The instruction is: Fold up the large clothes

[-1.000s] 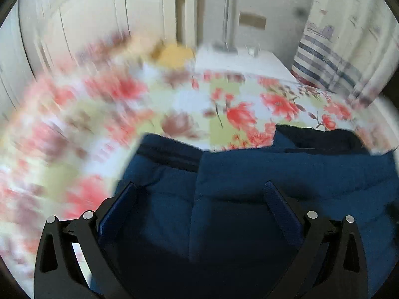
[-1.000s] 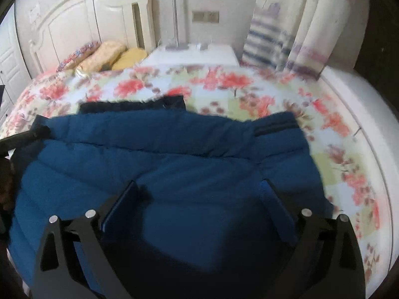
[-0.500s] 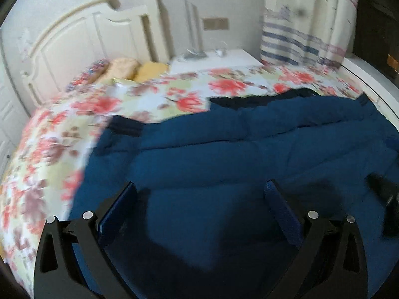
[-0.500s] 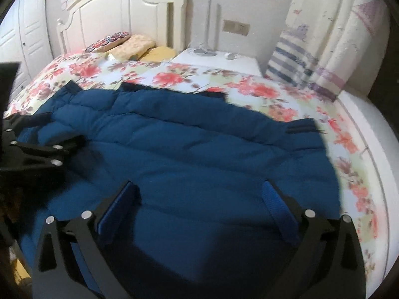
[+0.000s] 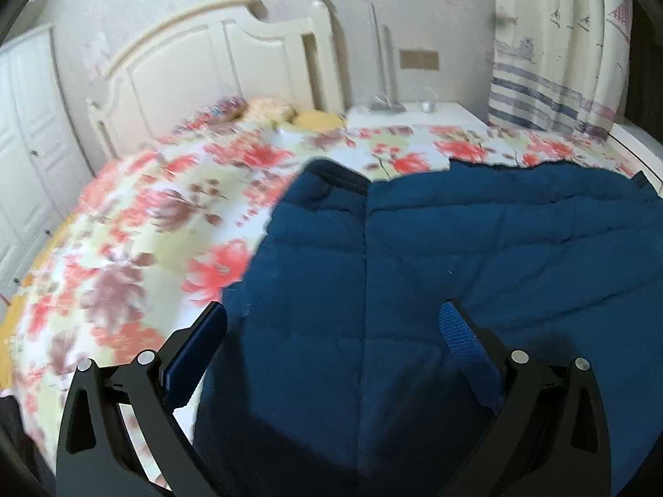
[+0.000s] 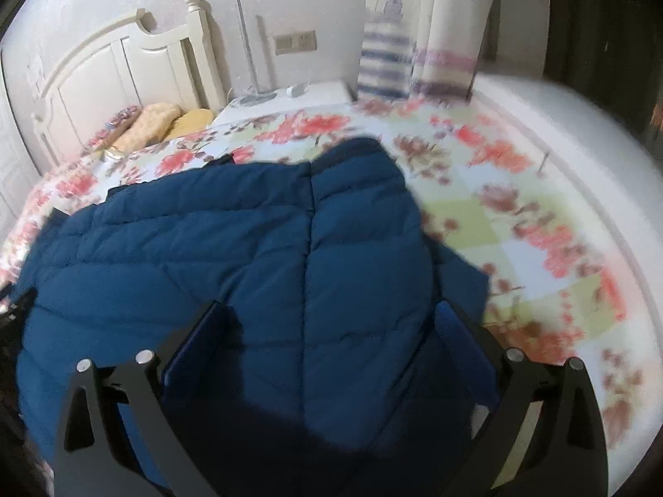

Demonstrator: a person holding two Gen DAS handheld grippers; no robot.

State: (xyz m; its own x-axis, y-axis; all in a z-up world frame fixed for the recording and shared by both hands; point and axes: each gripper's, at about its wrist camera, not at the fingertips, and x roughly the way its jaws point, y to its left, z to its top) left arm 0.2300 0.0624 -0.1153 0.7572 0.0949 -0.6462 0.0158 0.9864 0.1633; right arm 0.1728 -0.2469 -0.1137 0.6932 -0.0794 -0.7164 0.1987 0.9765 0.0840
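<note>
A large dark blue quilted jacket (image 5: 435, 273) lies spread on a bed with a floral cover (image 5: 136, 223). In the left wrist view my left gripper (image 5: 331, 323) is open above the jacket's left part, its left finger over the cover beside the jacket's edge. In the right wrist view the jacket (image 6: 257, 256) fills the middle, and my right gripper (image 6: 331, 323) is open above its right part, with the right sleeve (image 6: 364, 170) stretching away ahead. Neither gripper holds anything.
A white headboard (image 5: 215, 66) and pillows (image 5: 269, 109) stand at the bed's far end. A white nightstand (image 5: 414, 114) sits beside it and a striped curtain (image 5: 551, 49) hangs at the right. White wardrobe doors (image 5: 25, 157) stand on the left.
Both grippers have swung outwards: the left view has turned left, the right view right. The other gripper has left the right view. The jacket lies still.
</note>
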